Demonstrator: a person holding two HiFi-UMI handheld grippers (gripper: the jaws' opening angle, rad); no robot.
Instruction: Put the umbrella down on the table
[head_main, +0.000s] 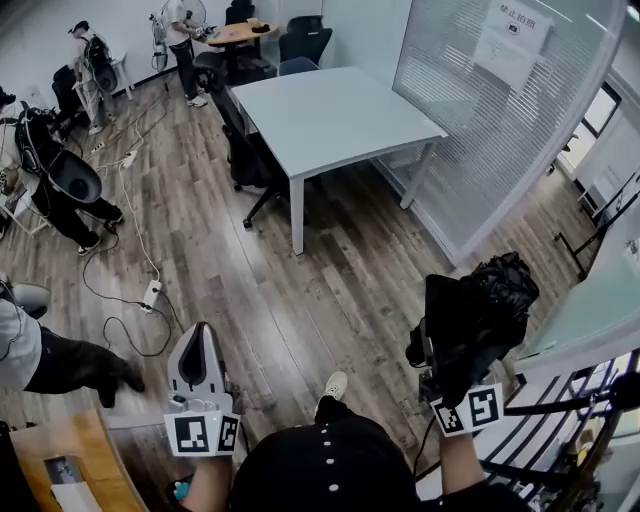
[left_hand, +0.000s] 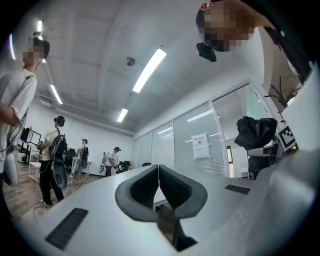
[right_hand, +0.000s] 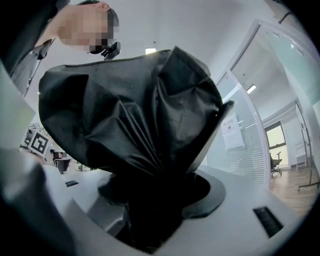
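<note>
crumpled black cloth umbrella (head_main: 497, 288); smooth matt grey table (head_main: 330, 115); wood-plank floor (head_main: 340, 285)

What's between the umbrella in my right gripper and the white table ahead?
Only wooden floor. The head view shows the stretch from the umbrella to the white table bare, with nothing standing on it.

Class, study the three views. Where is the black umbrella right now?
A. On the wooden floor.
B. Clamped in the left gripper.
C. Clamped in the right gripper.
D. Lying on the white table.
C: the right gripper view shows the umbrella bunched between the fingers of the right gripper, while the left gripper is shut on nothing.
</note>
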